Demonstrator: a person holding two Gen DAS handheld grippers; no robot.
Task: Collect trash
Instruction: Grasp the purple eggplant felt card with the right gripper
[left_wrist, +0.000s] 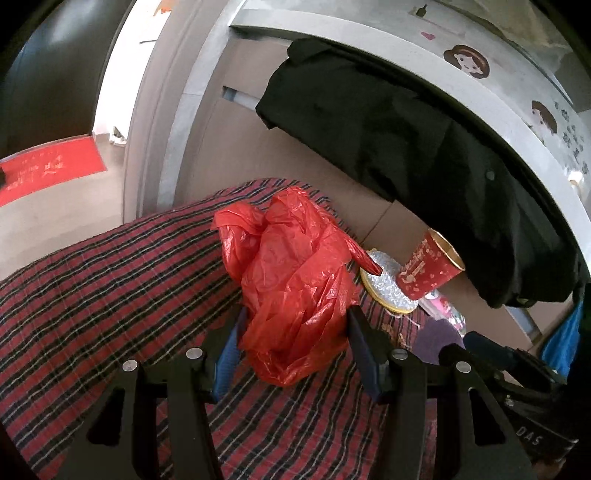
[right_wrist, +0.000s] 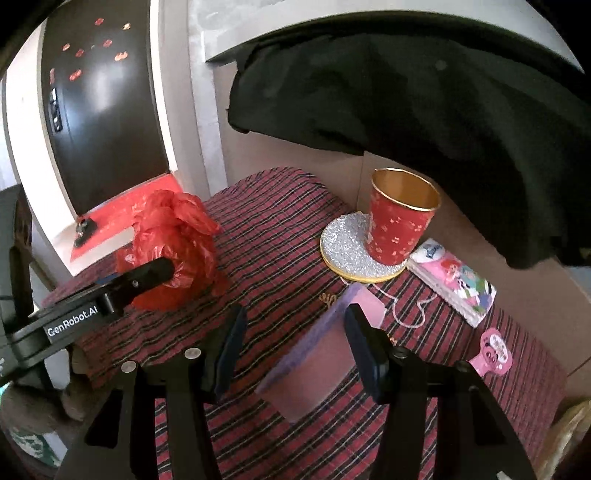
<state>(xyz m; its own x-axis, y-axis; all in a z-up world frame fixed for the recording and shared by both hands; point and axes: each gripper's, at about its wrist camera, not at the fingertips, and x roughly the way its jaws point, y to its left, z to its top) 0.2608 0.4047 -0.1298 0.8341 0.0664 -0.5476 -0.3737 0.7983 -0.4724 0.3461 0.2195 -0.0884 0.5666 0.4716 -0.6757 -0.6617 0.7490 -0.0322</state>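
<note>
In the left wrist view, the left claw stands open around the crumpled red plastic bag at frame centre on the plaid-covered table; closing looks next. In the right wrist view, the right claw is open over a purple-pink pad, the red paper cup upper right.

The red bag hides part of the glitter coaster.

Plastic bag lies on tablecloth, left of glitter coaster. Paper cup stands on coaster. Tissue pack lies right of coaster.
</note>
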